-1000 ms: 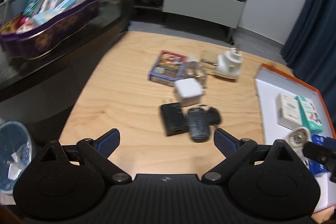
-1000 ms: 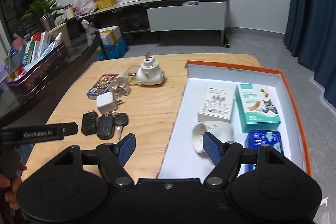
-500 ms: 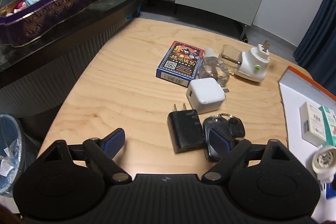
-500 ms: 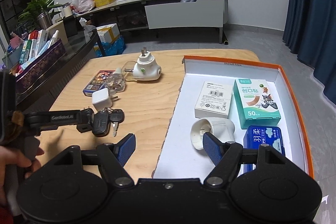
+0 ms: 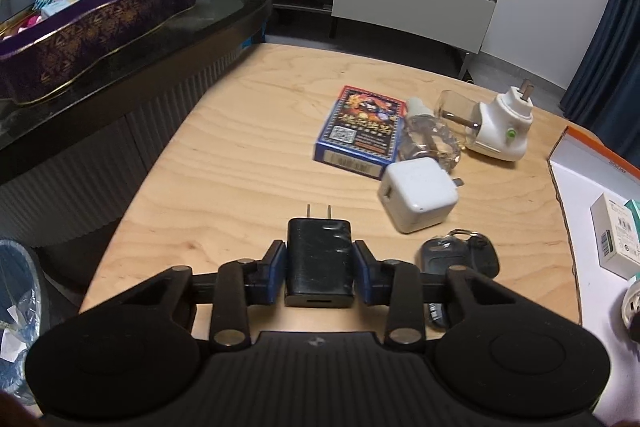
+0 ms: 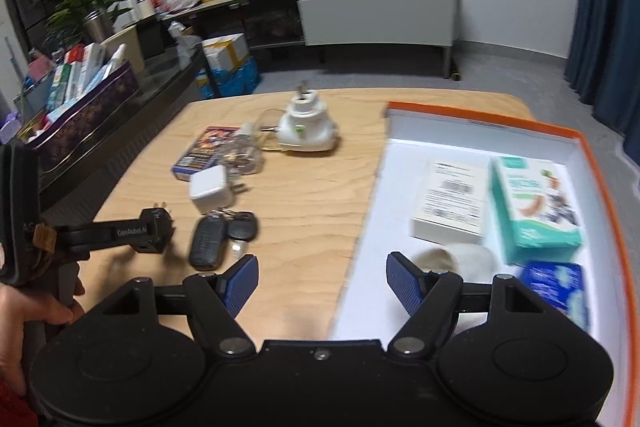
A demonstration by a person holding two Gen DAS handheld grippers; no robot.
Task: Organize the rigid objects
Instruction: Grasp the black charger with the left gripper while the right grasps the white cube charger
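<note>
Gripping status, left gripper (image 5: 319,269): we see both blue pads pressed on the black charger (image 5: 319,259), prongs pointing away, over the wooden table (image 5: 240,163).
Right gripper (image 6: 322,281): jaws apart, nothing between them, above the near edge of the orange-rimmed box (image 6: 600,187).
Legible writing: we read "GenRobot.AI" on the left gripper's finger (image 6: 132,230).
Box labels: blurred; we cannot read them.
Neighbours: key fob (image 5: 442,253) and white charger (image 5: 418,199) lie beside the black charger.
</note>
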